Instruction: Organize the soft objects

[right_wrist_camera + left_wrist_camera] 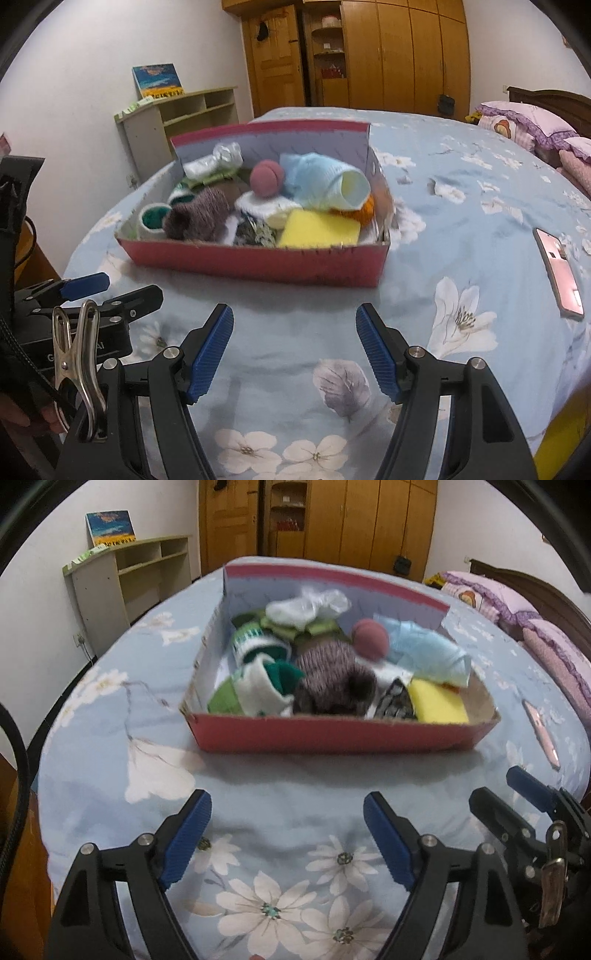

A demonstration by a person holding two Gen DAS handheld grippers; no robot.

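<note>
A red cardboard box (332, 734) (258, 264) sits on the flowered bedspread, filled with soft things: a purple-grey knit piece (332, 672) (201, 216), a pink ball (370, 639) (266, 178), a light blue knit hat (424, 650) (321, 181), a yellow sponge (439, 701) (319, 230) and green-and-white socks (258, 653). My left gripper (288, 834) hangs open over the bedspread in front of the box, with nothing between its fingers. My right gripper (293, 343) is open too, also short of the box and empty. Each gripper shows at the edge of the other's view.
A pink phone (559, 271) (541, 734) lies on the bedspread (258, 794) right of the box. Pink pillows (532, 122) are stacked at the far right. A low shelf unit (133, 576) stands against the wall at left, with wooden wardrobes (388, 51) behind the bed.
</note>
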